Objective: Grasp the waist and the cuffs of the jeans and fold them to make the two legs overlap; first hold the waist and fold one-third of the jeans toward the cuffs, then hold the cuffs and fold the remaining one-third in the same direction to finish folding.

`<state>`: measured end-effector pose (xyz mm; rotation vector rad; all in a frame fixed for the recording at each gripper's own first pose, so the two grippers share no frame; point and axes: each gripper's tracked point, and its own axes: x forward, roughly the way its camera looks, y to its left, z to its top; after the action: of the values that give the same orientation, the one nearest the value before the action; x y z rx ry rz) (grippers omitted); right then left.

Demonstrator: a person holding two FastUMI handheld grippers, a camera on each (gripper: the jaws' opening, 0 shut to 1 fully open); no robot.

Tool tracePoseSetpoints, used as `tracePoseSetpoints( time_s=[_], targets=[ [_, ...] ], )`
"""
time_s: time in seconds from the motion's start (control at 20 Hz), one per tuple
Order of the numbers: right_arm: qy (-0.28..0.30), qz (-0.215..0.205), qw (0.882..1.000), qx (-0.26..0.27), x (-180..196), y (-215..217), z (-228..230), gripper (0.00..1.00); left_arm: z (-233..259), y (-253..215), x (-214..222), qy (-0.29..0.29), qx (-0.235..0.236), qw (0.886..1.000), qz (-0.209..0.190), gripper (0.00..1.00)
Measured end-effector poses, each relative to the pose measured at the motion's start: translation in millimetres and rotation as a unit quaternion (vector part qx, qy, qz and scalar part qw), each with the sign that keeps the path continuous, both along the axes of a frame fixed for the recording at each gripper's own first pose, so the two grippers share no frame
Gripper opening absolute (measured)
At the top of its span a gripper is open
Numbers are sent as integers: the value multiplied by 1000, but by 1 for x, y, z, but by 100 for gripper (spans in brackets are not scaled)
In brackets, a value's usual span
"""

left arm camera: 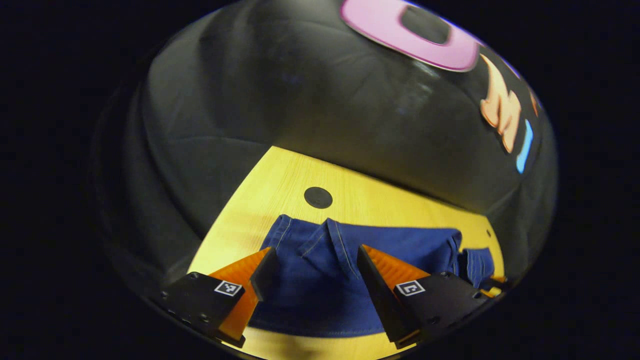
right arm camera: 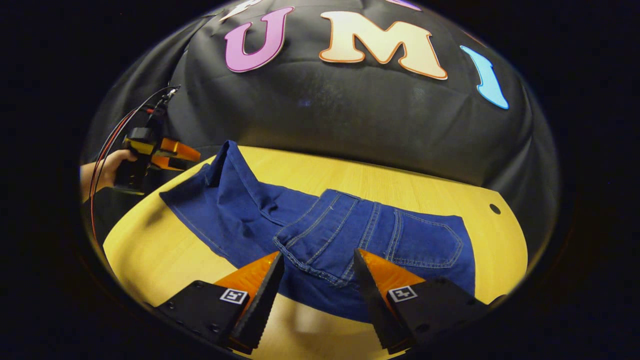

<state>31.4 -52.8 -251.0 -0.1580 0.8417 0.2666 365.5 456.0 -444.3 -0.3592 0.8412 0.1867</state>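
Note:
Dark blue jeans (right arm camera: 240,215) lie across the yellow table (right arm camera: 150,250). In the right gripper view the waist part with its back pockets (right arm camera: 425,242) lies folded over toward me, and the legs run off to the left, where a fold of cloth (right arm camera: 227,155) stands up. My right gripper (right arm camera: 318,253) hovers open just over the near edge of the waist part, with nothing between its fingers. In the left gripper view my left gripper (left arm camera: 316,250) is open above the leg end of the jeans (left arm camera: 400,245). A hand holds the left gripper (right arm camera: 167,154) beside the raised fold.
A round black cap (left arm camera: 318,197) sits in the table (left arm camera: 240,220) just beyond the jeans' far edge. A small dark hole (right arm camera: 495,208) marks the table's right end. The black cloth wall (right arm camera: 350,115) hangs close behind the table, and red and black cables (right arm camera: 115,135) trail from the left gripper.

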Motion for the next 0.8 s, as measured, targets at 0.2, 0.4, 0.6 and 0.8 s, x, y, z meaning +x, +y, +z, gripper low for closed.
tracePoseSetpoints(
  time_s=[0.2, 0.4, 0.6, 0.8],
  targets=[
    [-5, -1, 1000, -19, 4, -14, 8, 89, -35, 14, -3, 51, 57, 997, -14, 96],
    [-9, -12, 1000, -17, 4, -21, 13, 89, -37, 15, -4, 73, 95, 992, -29, 95],
    [0, -18, 1000, -23, -1, -30, 9, 89, -39, 7, -3, 82, 105, 989, -68, 92],
    [-3, -19, 1000, -24, -7, -36, 15, 89, -32, 0, 6, 58, 80, 994, -54, 7]
  ],
)
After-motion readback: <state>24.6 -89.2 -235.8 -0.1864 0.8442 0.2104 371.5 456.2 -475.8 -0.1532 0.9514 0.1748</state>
